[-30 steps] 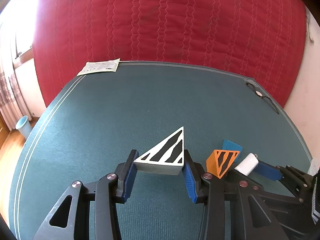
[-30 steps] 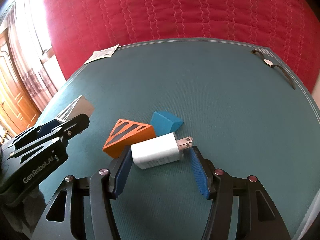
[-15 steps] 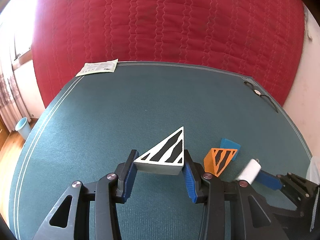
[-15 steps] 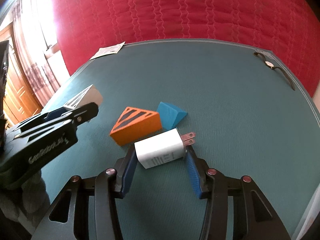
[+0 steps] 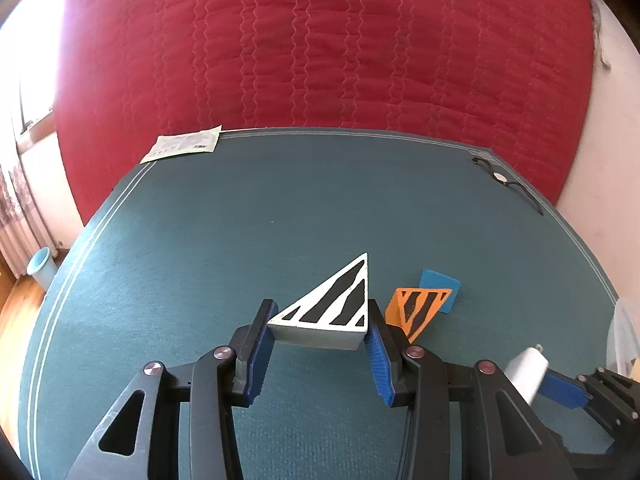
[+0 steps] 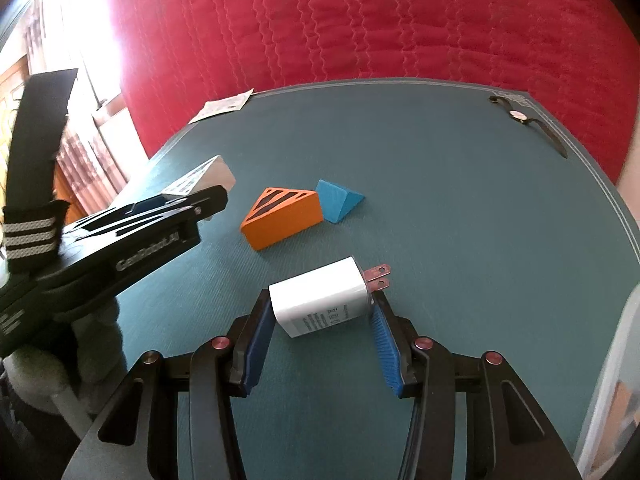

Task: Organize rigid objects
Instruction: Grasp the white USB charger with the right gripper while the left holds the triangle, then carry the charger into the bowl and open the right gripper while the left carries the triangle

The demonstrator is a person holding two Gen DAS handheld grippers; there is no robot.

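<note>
Setting: a room in a home, most likely a bedroom or spare room. Evidence recorded: a teal carpeted surface (image 5: 248, 240) with pale piping along its edge served as the work area; behind it stood a red quilted mattress (image 5: 320, 48), upright against the wall. A sunlit window with patterned curtains (image 6: 76, 148) lay to the left, beside a wooden panelled door (image 6: 16, 80). Wood flooring (image 5: 16, 312) showed below the surface, with a light blue waste bin (image 5: 42, 267) standing on it. Personal items lay at the far edge: a wristwatch (image 6: 524, 118) and a printed paper leaflet (image 5: 184, 146) (its text too small to read).
</note>
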